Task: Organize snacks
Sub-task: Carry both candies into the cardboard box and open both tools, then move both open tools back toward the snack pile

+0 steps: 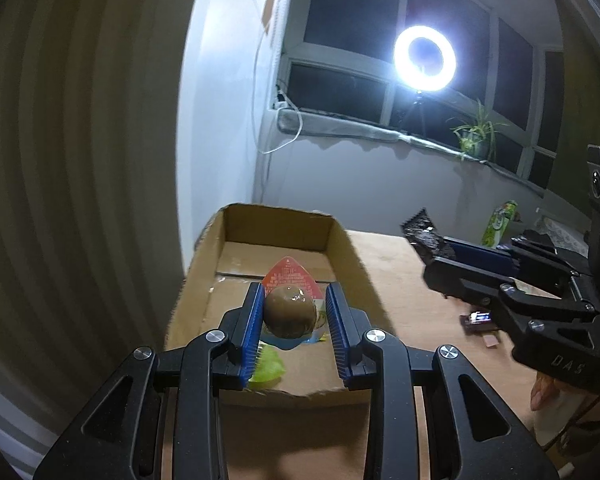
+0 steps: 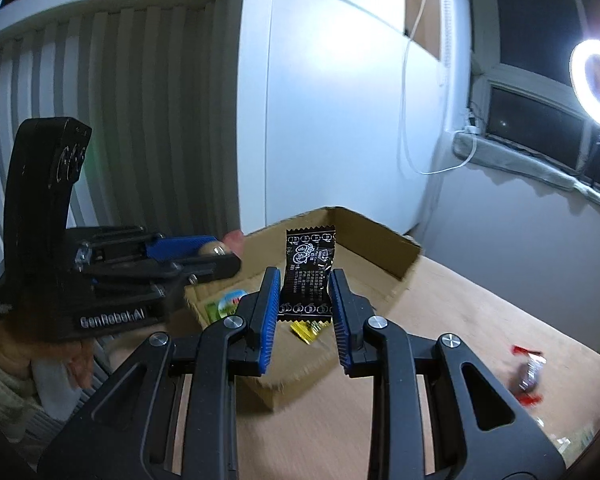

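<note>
My left gripper (image 1: pixel 293 307) is shut on a packaged brown egg snack (image 1: pixel 290 310) and holds it above the open cardboard box (image 1: pixel 342 248). A green packet (image 1: pixel 267 369) lies in the box under the left finger. My right gripper (image 2: pixel 305 294) is shut on a black snack packet (image 2: pixel 308 276), held over the near end of the same box (image 2: pixel 380 236). In the right wrist view the left gripper (image 2: pixel 220 254) with the egg (image 2: pixel 214 248) is at the left over the box. A yellow packet (image 2: pixel 306 326) and a green round-labelled packet (image 2: pixel 224 303) lie in the box.
The box stands on a wooden table (image 1: pixel 404 276) against a white wall. A red-ended wrapped candy (image 2: pixel 529 374) lies on the table to the right. A green bag (image 1: pixel 500 224) and small items (image 1: pixel 480 318) sit further right. A ring light (image 1: pixel 425 57) shines by the window.
</note>
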Available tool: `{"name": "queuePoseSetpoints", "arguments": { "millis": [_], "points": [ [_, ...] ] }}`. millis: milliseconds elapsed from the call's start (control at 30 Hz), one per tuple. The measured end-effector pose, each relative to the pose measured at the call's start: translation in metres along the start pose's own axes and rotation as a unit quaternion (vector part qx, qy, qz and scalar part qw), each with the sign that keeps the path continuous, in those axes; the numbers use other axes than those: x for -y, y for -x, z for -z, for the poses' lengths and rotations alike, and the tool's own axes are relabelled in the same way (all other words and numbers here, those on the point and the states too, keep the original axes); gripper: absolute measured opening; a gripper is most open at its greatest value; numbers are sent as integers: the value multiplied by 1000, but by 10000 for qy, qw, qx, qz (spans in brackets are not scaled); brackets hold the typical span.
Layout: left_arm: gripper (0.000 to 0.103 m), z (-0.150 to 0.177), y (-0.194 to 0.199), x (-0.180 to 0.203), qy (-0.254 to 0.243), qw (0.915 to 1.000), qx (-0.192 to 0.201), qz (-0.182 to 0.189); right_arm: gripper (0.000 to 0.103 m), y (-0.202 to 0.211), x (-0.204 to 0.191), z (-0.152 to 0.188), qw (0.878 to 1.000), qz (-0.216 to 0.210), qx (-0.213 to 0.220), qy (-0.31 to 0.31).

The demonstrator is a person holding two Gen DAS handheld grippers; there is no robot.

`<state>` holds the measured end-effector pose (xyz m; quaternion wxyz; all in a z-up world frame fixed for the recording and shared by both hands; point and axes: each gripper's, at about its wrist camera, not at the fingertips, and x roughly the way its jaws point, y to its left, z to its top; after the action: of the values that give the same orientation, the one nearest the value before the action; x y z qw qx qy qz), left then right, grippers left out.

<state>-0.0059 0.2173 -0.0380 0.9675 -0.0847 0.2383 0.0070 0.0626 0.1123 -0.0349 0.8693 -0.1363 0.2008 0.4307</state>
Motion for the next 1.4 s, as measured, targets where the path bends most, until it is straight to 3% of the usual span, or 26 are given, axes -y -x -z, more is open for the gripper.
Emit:
{"name": "queuePoseSetpoints", "arguments": {
  "millis": [133, 200, 233, 267, 500, 733, 1033, 1400],
  "points": [
    [31, 5, -20, -8, -16, 9995, -325, -41, 26, -36, -3, 5, 9992, -112, -369, 57],
    [48, 10, -22, -10, -6, 9990, -404, -175, 34, -36, -3, 11, 9992, -51, -393, 56],
    [67, 13, -19, -11, 38, 9989, -391, -251, 37, -33, -5, 15, 9992, 25, -383, 108],
    [74, 15, -16, -12, 59, 9991, -324, -274, 44, -30, -7, 20, 9991, 103, -390, 160],
    [74, 16, 0, -9, 88, 9992, -187, -344, 47, -4, -5, 39, 9991, 200, -366, -2],
    [75, 3, 11, 24, -367, 9971, -133, -656, 48, 34, 9, 63, 9983, 393, -325, -293],
    [78, -8, 23, 71, -779, 9955, 72, -541, 48, 78, 29, 95, 9957, 618, -333, -605],
    [78, -1, 21, 113, -1100, 9933, -74, -357, 49, 115, 57, 125, 9914, 870, -294, -937]
  ]
}}
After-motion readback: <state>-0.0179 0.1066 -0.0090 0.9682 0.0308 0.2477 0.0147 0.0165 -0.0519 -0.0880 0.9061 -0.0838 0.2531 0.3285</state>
